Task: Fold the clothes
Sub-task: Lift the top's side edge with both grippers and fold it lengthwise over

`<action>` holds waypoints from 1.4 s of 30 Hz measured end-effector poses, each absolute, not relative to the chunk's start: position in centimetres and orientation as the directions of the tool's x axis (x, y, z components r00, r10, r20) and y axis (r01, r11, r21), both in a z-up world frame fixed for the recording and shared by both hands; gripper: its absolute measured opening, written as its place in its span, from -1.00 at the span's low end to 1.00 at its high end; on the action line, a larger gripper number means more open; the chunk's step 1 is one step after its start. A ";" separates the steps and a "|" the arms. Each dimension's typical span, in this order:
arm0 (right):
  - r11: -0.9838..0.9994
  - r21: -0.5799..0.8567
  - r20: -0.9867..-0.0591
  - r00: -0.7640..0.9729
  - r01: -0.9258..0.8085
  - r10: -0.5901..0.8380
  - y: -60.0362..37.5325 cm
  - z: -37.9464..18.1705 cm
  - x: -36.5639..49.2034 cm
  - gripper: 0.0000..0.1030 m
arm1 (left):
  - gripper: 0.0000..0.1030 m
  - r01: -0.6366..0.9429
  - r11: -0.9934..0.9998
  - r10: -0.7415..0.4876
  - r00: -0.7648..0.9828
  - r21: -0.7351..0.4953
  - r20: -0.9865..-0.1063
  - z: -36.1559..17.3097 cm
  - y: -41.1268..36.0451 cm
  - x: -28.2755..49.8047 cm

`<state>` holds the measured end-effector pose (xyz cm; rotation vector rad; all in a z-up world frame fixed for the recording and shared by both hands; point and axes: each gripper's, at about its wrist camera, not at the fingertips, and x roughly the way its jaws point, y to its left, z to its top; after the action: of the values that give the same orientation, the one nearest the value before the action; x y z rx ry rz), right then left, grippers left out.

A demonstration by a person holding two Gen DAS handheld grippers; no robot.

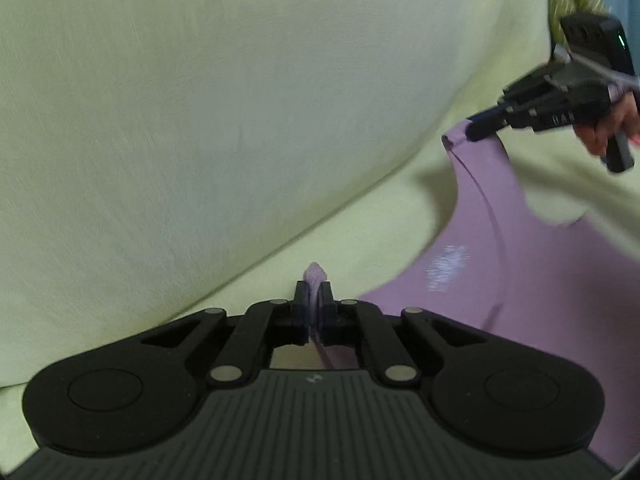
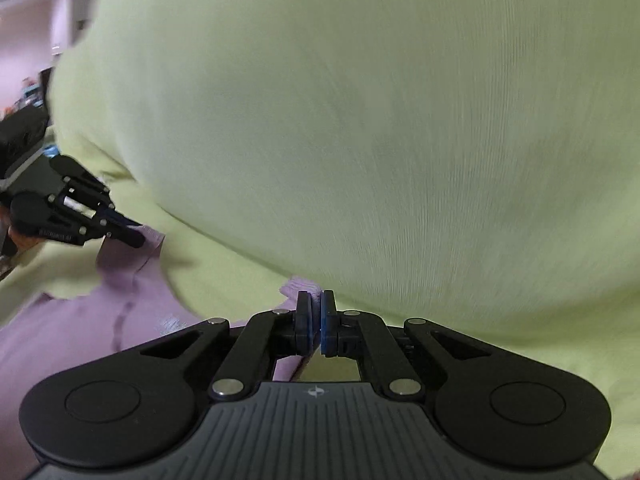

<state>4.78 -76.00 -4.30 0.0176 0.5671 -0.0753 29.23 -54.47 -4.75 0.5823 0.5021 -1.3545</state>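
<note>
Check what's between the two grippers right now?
The purple garment spans between them: left gripper and right gripper each pinch a strap end, its scooped neckline showing pale green sheet behind. Clearest in the left wrist view.

Pale yellow-green sheet point(image 1: 200, 120), wrinkled, filling both views; blurred clutter point(image 2: 28, 92) beyond.

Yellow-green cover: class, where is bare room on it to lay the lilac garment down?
Bare cover spreads wide ahead of the left gripper and right gripper. It is crowded only nearer in, where the lilac garment hangs pinched between them.
</note>
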 end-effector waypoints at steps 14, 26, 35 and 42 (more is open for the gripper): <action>0.925 -0.356 -0.583 0.805 -0.134 -0.108 -51.9 -6.9 -17.8 -0.52 | -0.78 0.990 0.047 -0.807 0.117 0.135 -0.579 -4.8 -30.8 4.5; 0.550 -0.821 -0.464 0.742 -0.153 -0.484 -43.6 -12.4 -21.7 -0.31 | -0.40 0.726 -0.076 -0.715 0.438 0.683 -0.545 -10.0 -28.9 -6.2; 0.438 -0.872 -0.446 0.726 -0.219 -0.523 -45.9 -15.8 -20.0 -0.44 | -0.51 0.391 -0.274 -0.711 0.533 0.878 -0.459 -14.8 -30.0 -7.1; 0.408 -0.886 -0.422 0.747 -0.219 -0.514 -46.5 -15.3 -20.4 -1.00 | -0.95 0.267 -0.347 -0.719 0.540 0.899 -0.438 -16.1 -29.5 -8.2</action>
<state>-20.44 -46.53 -15.33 -1.1630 0.7442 -0.2090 -8.17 -29.47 -16.09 1.6262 -0.3903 -1.0673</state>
